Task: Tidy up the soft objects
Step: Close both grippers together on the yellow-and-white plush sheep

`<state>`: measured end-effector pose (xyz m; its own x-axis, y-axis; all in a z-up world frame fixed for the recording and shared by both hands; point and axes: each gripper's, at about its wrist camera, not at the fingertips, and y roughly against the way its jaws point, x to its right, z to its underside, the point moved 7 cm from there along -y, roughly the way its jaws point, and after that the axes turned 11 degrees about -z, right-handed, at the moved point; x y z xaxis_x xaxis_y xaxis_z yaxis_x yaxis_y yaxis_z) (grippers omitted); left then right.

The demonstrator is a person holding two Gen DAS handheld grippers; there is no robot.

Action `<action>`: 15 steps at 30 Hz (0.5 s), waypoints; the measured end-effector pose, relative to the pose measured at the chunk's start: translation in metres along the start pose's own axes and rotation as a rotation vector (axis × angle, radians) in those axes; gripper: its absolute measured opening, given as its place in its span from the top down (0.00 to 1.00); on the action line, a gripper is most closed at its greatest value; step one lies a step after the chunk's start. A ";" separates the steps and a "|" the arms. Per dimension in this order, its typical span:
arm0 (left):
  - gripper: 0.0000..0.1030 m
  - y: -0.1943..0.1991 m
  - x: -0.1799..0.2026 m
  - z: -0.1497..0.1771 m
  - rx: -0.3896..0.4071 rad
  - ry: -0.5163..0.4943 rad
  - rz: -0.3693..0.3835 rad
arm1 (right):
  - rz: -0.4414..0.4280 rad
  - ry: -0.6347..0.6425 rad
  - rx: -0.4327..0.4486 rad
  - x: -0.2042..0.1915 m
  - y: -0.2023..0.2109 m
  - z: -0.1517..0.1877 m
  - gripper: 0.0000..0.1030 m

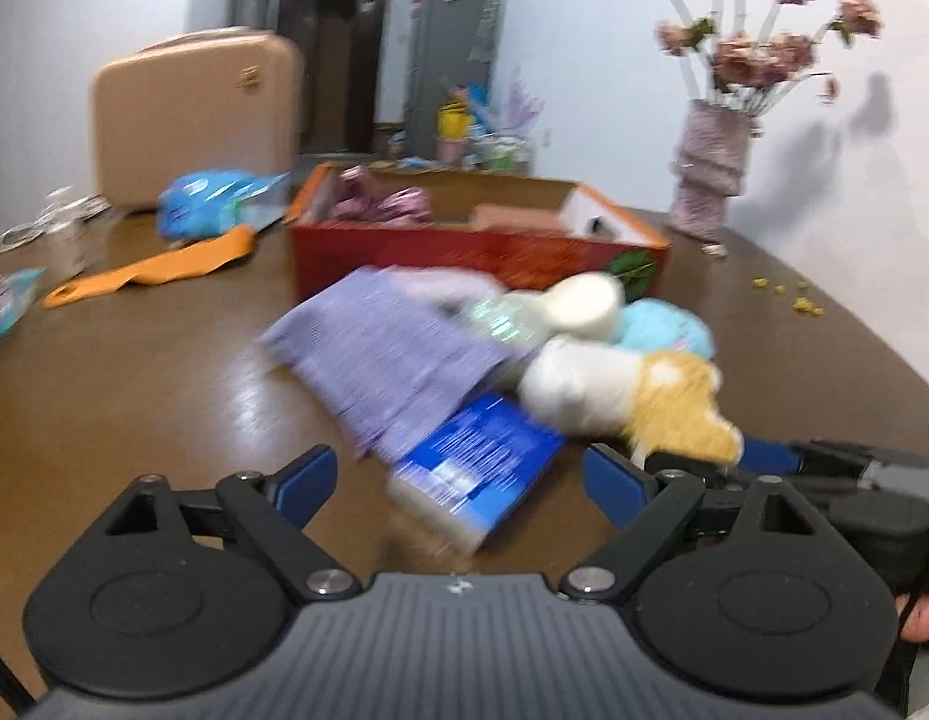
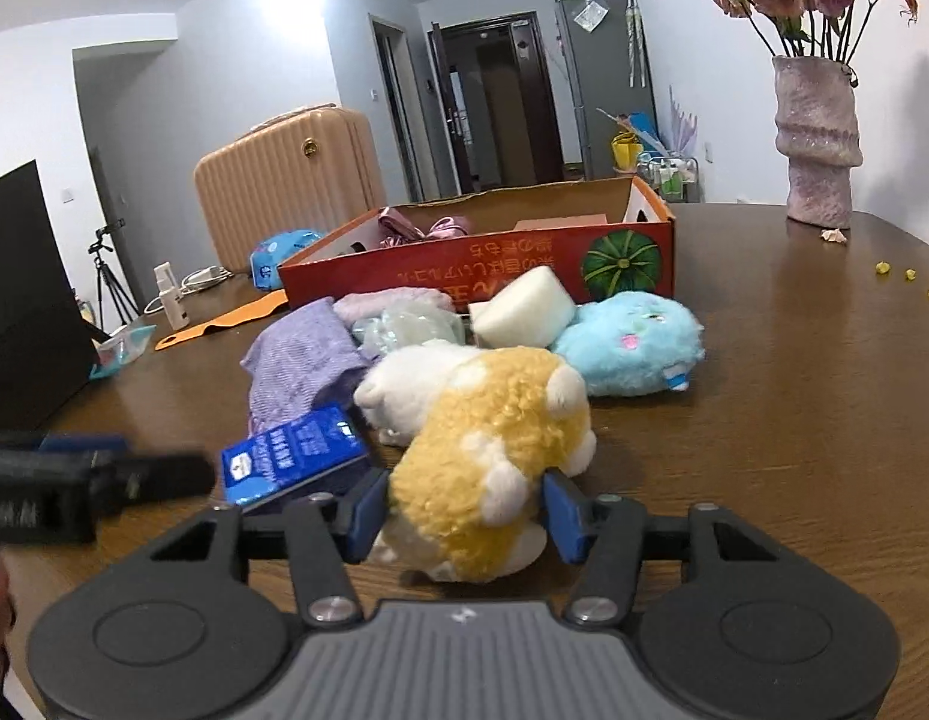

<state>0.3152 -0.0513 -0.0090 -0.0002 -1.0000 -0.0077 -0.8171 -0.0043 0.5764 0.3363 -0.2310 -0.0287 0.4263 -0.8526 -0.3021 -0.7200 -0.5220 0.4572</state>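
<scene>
A: What is the right claw point(image 2: 464, 510) doing?
B: Its blue pads pinch the yellow-and-white plush point(image 2: 494, 456), which lies on the table point(image 2: 764, 420) just ahead of it.
A: And the left claw point(image 1: 458, 480)?
B: Spread wide, holding nothing; the blue packet point(image 1: 476, 468) lies between its fingers, the purple cloth point(image 1: 392, 354) just beyond, the red box point(image 1: 476, 252) farther ahead.
</scene>
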 end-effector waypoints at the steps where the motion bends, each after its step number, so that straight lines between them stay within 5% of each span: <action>1: 0.18 -0.003 0.006 -0.004 0.000 -0.007 0.023 | -0.008 -0.003 -0.004 0.005 0.004 0.001 0.50; 9: 0.24 -0.039 0.072 -0.019 -0.061 -0.054 0.195 | 0.023 -0.061 -0.009 0.037 0.027 0.002 0.49; 12: 0.24 -0.048 0.068 -0.022 -0.069 -0.022 0.191 | -0.209 -0.031 -0.042 0.009 0.036 0.008 0.51; 15: 0.24 -0.058 0.052 -0.024 -0.080 0.017 0.124 | -0.234 -0.013 0.006 0.007 0.050 -0.001 0.52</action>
<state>0.3764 -0.1031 -0.0226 -0.0873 -0.9929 0.0812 -0.7632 0.1190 0.6352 0.3040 -0.2633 -0.0075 0.5754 -0.7077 -0.4100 -0.6057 -0.7056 0.3679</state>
